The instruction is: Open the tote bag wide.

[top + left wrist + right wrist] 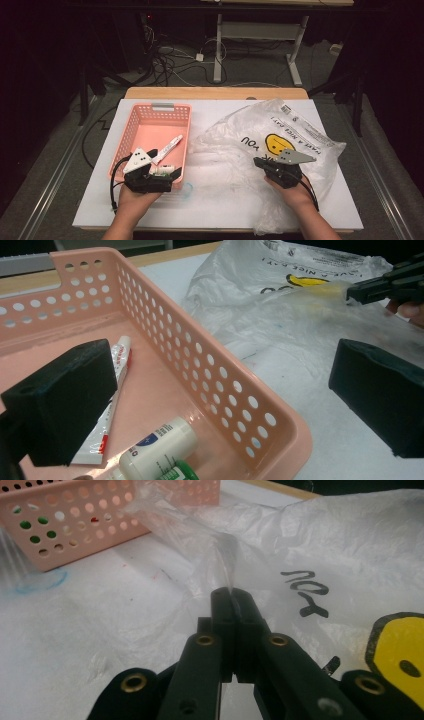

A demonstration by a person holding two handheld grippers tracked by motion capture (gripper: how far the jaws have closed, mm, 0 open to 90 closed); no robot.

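Observation:
A crumpled clear plastic bag (280,130) with a yellow smiley face and black lettering lies on the right half of the table. My right gripper (257,162) is shut on a raised fold of its film (227,575), the two jaws pressed together around it. A pink perforated basket (131,131) stands at the left and holds a white tube (167,148) and a white bottle (161,170). My left gripper (172,179) is wide open astride the basket's near right wall (210,375), one jaw inside above the tube (117,390), the other outside over the table.
A white mat (225,200) covers the wooden table. A small clear round thing with a bluish rim (187,190) lies just outside the basket's near corner. Beyond the far edge are a desk frame (218,45) and loose cables on the floor.

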